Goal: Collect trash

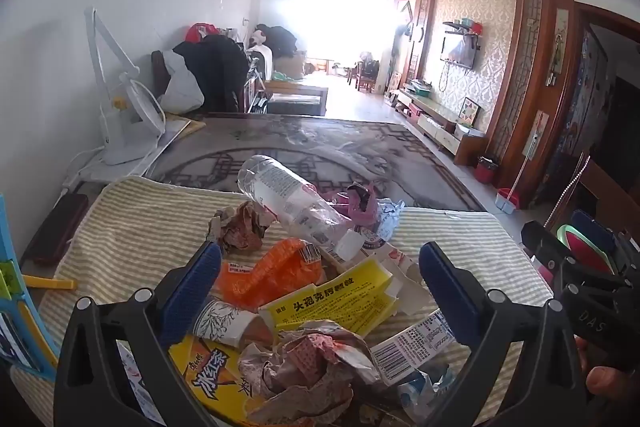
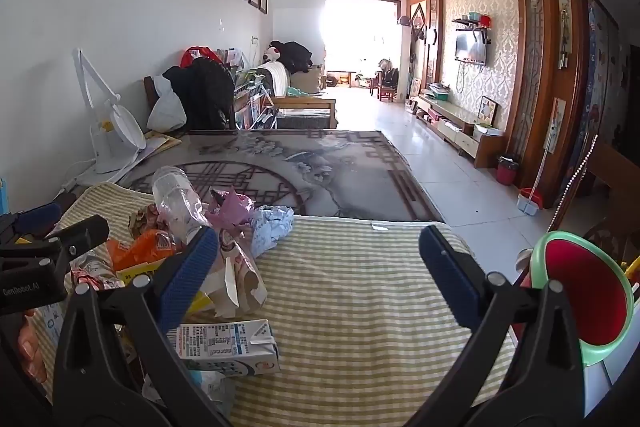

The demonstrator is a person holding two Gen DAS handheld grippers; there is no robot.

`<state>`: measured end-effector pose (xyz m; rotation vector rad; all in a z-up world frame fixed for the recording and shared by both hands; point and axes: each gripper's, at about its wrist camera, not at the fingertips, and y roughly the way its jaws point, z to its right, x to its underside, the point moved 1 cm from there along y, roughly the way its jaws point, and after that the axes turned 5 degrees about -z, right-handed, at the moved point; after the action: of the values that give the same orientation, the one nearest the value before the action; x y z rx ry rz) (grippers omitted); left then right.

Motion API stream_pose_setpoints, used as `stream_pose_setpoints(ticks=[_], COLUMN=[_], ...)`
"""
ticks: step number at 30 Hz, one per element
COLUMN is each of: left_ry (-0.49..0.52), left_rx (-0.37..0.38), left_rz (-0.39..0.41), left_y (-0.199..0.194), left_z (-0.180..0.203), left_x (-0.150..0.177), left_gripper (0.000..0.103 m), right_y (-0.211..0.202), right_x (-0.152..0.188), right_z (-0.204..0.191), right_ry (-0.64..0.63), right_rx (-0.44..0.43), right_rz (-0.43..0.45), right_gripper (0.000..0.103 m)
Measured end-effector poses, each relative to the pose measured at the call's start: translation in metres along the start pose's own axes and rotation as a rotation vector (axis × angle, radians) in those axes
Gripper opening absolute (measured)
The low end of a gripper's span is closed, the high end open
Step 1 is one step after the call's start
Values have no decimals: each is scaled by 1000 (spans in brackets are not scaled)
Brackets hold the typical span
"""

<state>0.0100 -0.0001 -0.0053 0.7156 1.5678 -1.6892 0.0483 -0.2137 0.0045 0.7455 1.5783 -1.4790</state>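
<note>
A heap of trash lies on a green-and-cream striped cloth (image 1: pixel 132 227). It holds a clear plastic bottle (image 1: pixel 288 199), an orange wrapper (image 1: pixel 272 267), a yellow flattened box (image 1: pixel 336 303), crumpled paper (image 1: pixel 312 363) and a white carton (image 1: pixel 412 343). My left gripper (image 1: pixel 320 275) hovers open over the heap, its blue pads on either side of the orange wrapper and yellow box, pressing on nothing. My right gripper (image 2: pixel 318 263) is open above bare striped cloth (image 2: pixel 360 307), right of the heap. The white carton (image 2: pixel 226 347) lies by its left finger. The bottle (image 2: pixel 176 203) lies farther back.
A red bin with a green rim (image 2: pixel 584 299) stands at the right edge of the cloth. A patterned grey rug (image 2: pixel 288 171) lies beyond, with a white desk lamp (image 2: pixel 108 135) at the left. A blue plastic rack (image 1: pixel 16 291) is at the left edge.
</note>
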Motion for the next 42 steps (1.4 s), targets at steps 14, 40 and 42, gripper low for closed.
stream_pose_setpoints(ticks=[14,40,42], left_ry=[-15,-57,-56], left_rx=[7,31,32], left_rz=[-1,-36,-38], left_y=[4,9,9], left_z=[-3,-4,-3], left_x=[11,8,9], left_gripper=[95,95,95], right_y=[5,10,11], right_x=[3,6,7], right_z=[3,3,2], right_ry=[14,19,19], right_rx=[-3,-10,-11], right_rz=[-16,-34,-36], right_gripper=[99,99,99])
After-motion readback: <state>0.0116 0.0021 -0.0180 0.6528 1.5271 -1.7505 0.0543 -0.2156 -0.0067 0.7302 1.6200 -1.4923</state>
